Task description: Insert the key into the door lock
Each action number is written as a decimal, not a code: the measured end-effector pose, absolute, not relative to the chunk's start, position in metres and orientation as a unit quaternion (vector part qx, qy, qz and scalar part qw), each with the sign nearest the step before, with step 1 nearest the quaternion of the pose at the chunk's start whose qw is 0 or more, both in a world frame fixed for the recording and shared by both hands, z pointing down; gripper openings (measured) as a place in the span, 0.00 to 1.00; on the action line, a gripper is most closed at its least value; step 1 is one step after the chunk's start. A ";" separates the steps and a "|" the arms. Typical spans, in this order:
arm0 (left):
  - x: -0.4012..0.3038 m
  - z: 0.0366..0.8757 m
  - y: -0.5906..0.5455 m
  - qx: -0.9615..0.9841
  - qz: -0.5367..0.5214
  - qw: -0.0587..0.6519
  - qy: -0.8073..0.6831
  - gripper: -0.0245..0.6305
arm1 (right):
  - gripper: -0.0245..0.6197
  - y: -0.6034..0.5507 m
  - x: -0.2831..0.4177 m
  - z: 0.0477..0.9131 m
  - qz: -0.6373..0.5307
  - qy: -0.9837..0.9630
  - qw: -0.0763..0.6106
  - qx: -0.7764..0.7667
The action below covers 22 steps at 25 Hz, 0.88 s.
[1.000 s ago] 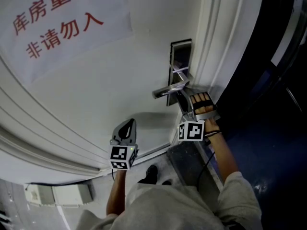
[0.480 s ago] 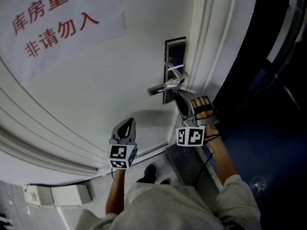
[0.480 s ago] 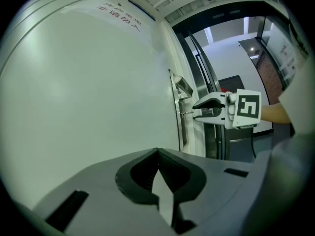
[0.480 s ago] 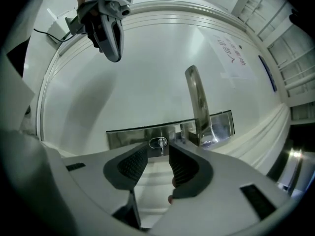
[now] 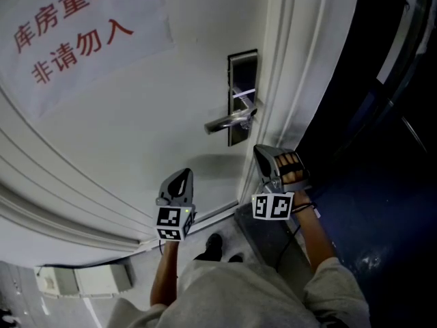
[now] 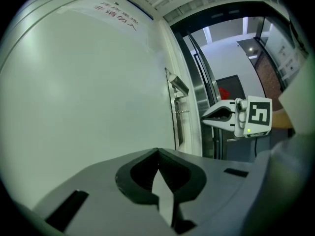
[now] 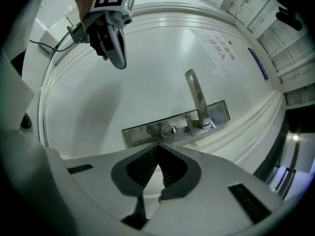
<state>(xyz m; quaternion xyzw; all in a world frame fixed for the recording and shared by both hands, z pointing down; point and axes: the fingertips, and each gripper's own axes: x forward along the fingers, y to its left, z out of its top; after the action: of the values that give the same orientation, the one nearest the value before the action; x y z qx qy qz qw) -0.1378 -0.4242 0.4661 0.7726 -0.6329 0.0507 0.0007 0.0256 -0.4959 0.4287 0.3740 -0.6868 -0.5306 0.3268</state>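
The white door [image 5: 136,115] carries a steel lock plate [image 5: 242,91] with a lever handle [image 5: 227,122]. A small key [image 7: 170,130] sits in the keyhole on the lock plate [image 7: 174,124], beside the handle [image 7: 197,100]. In the left gripper view the key [image 6: 183,112] sticks out below the handle [image 6: 179,86]. My right gripper [image 5: 262,152] [image 7: 157,145] hangs a short way off the plate, its jaws closed tip to tip with nothing between them. My left gripper [image 5: 180,182] [image 6: 158,151] is shut and empty, pointing at the bare door left of the lock.
A paper notice [image 5: 75,33] with red characters is stuck on the door. The white door frame [image 5: 290,80] borders a dark opening [image 5: 375,128] on the right. A shoe [image 5: 216,247] and a white box [image 5: 82,276] are on the floor.
My right gripper drew back from the lock plate toward the person and its jaws went from wide open to closed. The key stayed in the lock. The left gripper kept still.
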 end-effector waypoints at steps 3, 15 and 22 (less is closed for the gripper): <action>-0.135 0.464 -0.425 0.775 0.051 -0.001 -0.630 0.06 | 0.07 -0.491 0.031 0.431 -0.507 -0.705 0.319 0.381; -0.112 0.461 -0.439 0.793 0.051 -0.005 -0.607 0.06 | 0.07 -0.483 0.080 0.431 -0.273 -0.815 0.212 0.465; -0.095 0.464 -0.450 0.806 0.050 -0.002 -0.590 0.06 | 0.07 -0.481 0.150 0.446 -0.141 -0.811 0.159 0.545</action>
<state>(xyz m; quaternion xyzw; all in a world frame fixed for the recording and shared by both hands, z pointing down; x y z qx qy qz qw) -0.0945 -0.4499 0.4644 0.8058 -0.5900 0.0502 -0.0017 0.1502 -0.4815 0.4459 0.5447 -0.8113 -0.1407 0.1587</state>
